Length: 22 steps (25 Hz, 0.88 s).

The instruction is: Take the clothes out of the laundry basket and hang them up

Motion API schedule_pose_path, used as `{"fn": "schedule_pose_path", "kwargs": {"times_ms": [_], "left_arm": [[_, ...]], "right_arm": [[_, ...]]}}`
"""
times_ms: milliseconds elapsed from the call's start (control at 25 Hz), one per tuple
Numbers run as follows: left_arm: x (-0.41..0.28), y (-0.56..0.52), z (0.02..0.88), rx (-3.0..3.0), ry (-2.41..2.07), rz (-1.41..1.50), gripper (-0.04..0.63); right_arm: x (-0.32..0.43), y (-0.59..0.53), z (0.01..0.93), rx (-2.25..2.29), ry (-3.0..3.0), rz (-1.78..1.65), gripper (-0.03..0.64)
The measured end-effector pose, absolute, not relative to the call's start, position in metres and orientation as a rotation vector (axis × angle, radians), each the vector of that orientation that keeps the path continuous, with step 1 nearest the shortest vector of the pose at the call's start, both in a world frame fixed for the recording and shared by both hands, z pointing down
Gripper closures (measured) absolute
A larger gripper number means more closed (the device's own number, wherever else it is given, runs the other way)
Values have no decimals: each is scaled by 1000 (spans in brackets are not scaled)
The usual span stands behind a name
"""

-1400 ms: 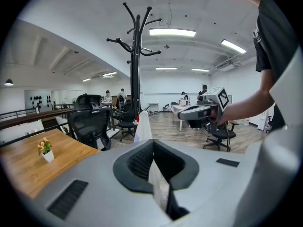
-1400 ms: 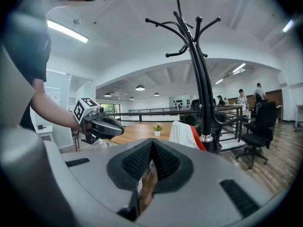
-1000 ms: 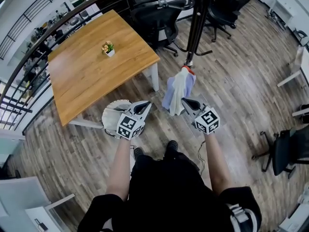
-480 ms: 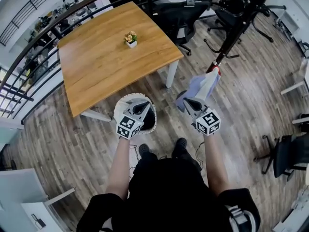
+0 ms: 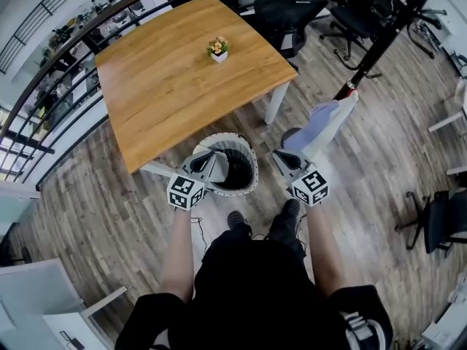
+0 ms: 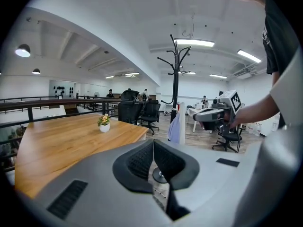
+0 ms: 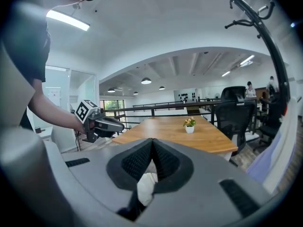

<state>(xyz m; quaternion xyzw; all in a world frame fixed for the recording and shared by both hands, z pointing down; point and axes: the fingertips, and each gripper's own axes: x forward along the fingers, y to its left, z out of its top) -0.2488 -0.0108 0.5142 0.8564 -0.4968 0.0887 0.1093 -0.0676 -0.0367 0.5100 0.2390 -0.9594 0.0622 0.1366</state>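
at the far left of the head view the wooden table (image 5: 168, 86) fills the upper corner, with a small flower pot (image 5: 218, 50) standing near its far edge. a dark railing (image 5: 44, 86) curves round behind it.

your left gripper (image 5: 214, 157) hangs just off the table's near edge, over the left rim of the basket (image 5: 252, 183). its own view shows the two jaws pressed together with nothing between them.

the basket stands on the wood floor (image 5: 109, 210), just beside the table's near edge and just ahead of your shoes (image 5: 238, 221). its inside is dark and you cannot tell what lies in it.

your right gripper (image 5: 279, 157) hangs just right of the basket, clear of its rim. its jaws are also pressed together and grip nothing; a pale shape shows low behind them in its own view, too unclear to name.

further right a lilac and white garment (image 5: 321, 126) hangs from the coat rack (image 5: 383, 39), its lower end near the floor. it is apart from both grippers. the rack's black pole leans up toward the top right corner.

black office chairs (image 5: 284, 9) stand behind the table, and one more chair (image 5: 441, 221) sits at the right edge.
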Motion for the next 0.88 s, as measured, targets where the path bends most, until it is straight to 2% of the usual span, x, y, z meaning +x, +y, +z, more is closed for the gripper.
{"fn": "schedule_pose_path", "kwargs": {"times_ms": [360, 880], "left_arm": [[-321, 22, 549, 2383, -1514, 263, 574], [-377, 22, 619, 2139, -1640, 301, 574]], "right_arm": [[-125, -15, 532, 615, -2742, 227, 609], [-202, -30, 623, 284, -2664, 301, 609]]}}
